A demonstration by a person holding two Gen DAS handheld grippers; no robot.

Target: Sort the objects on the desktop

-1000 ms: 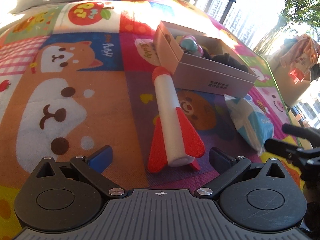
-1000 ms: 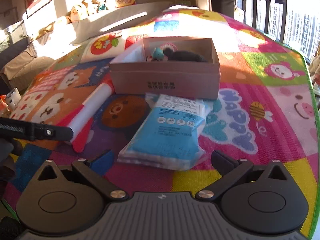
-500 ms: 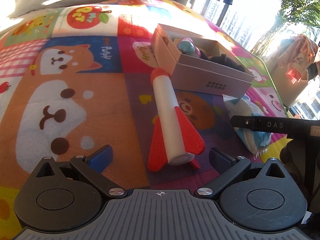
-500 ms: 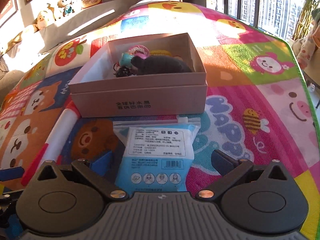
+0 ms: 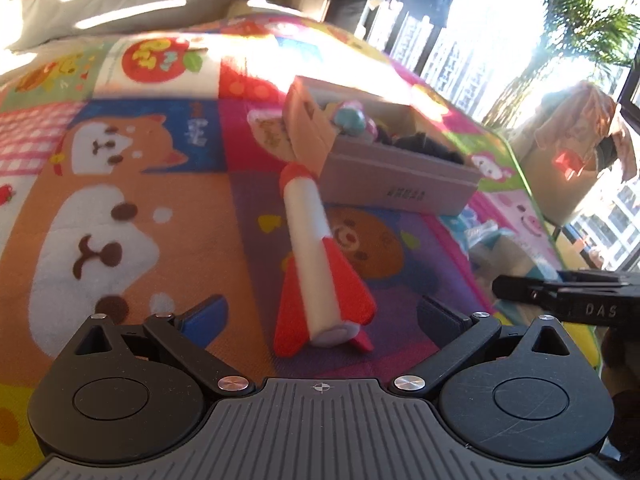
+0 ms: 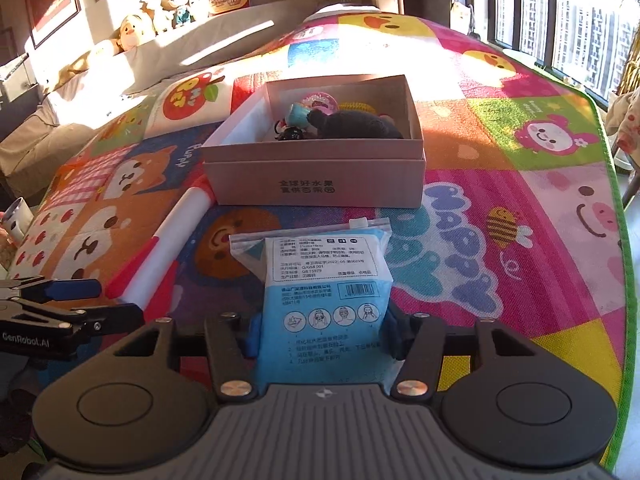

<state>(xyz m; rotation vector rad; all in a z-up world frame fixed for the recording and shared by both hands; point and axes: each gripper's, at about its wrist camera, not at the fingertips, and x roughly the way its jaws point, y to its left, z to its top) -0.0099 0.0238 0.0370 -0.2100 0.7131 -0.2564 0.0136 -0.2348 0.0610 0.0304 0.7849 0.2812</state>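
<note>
Here, right gripper (image 6: 322,336) tilted down, jaws closing on wipes pack (image 6: 320,280)

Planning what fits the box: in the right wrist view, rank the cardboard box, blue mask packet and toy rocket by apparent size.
1. Cardboard box
2. Blue mask packet, which lies nearest the camera, so it looks inflated
3. Toy rocket, partly hidden, so unsure against the packet

The cardboard box (image 6: 316,178) bears 全球好水果 on its front wall. On the play mat (image 6: 520,152), "HAPPY" lies right of the box and "Puppy" left. Nearer than the box, the blue mask packet (image 6: 326,300) shows GB 15979. The left tongs (image 6: 60,304) read "GenRobot.AI".
</note>
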